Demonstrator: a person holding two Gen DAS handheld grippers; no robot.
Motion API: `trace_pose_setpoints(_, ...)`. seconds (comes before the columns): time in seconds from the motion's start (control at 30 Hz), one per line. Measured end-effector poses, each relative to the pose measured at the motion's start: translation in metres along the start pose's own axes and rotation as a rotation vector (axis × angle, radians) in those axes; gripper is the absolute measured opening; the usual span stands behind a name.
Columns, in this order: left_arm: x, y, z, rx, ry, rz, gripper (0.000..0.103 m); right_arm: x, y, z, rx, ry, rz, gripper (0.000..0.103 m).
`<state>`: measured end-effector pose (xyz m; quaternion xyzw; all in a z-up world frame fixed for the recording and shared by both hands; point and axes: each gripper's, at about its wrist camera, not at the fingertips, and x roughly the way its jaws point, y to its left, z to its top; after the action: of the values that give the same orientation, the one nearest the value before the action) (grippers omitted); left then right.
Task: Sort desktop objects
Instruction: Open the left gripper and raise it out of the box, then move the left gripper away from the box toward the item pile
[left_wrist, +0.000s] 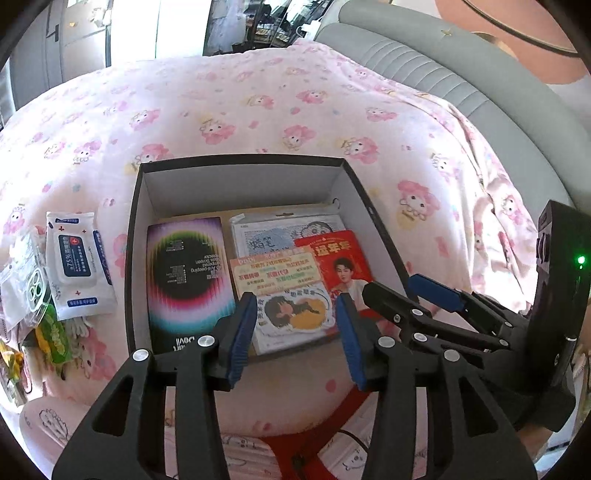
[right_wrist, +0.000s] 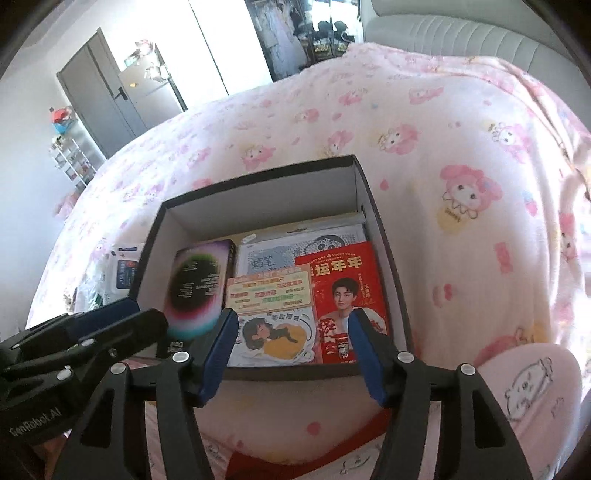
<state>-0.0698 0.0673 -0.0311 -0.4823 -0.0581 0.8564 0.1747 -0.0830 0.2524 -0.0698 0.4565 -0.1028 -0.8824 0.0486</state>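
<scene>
Two grippers: left gripper (left_wrist: 299, 332) and right gripper (right_wrist: 293, 350) both gape, empty.
Wipes: soft white wet-wipe pack (left_wrist: 79, 266) at nine o'clock of black cardboard box (left_wrist: 240, 162); light, slippery, so pinch its edge.

box (left_wrist: 236, 162): 1 | flat packets inside (left_wrist: 190, 280): 4 | wipes pack (left_wrist: 77, 266): 1

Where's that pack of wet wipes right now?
The wet wipes pack lies on the pink bedspread just outside the left wall of the black box, in the left wrist view; small packets sit at its left.
</scene>
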Motion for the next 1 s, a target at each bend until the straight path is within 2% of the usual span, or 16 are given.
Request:
trace_pose_setpoints(0.53, -0.032, 0.015, -0.026, -0.033, -0.020, 0.004, 0.045, -0.018, 0.031, -0.020, -0.038, 0.007, 0.021, 0.059)
trace_pose_setpoints(1.0, -0.050, 0.048, -0.044, -0.096, -0.025, 0.044, 0.045, -0.009, 0.068, -0.029, -0.103, 0.051, 0.053, 0.059)
